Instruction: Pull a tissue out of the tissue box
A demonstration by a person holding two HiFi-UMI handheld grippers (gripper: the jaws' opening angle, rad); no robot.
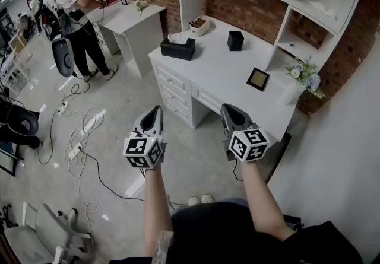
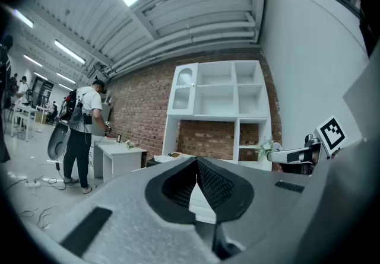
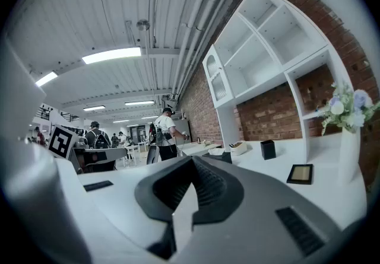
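Well, I am only at the approach. The box (image 1: 177, 48) sits at the far left corner of the desk (image 1: 225, 73), a white tissue poking out of its top, and both my hands hang well short of it over open floor. My left gripper (image 1: 157, 110) is fully closed with nothing in it, and my right gripper (image 1: 230, 111) likewise has its tips together and empty. Both point level toward the desk.

Next, I judge, I must step in, open one pair of jaws, come down over the tissue tuft and pinch it. The other gripper may need to steady the box.

On the desk a tray (image 1: 199, 25) stands just behind the box, and a black cup (image 1: 235, 40), a frame (image 1: 258, 79) and flowers (image 1: 304, 73) lie well to its right. None of them blocks the way. Off to the left a person (image 1: 74, 13) works at another table, with cables (image 1: 83, 132) strewn on the floor.
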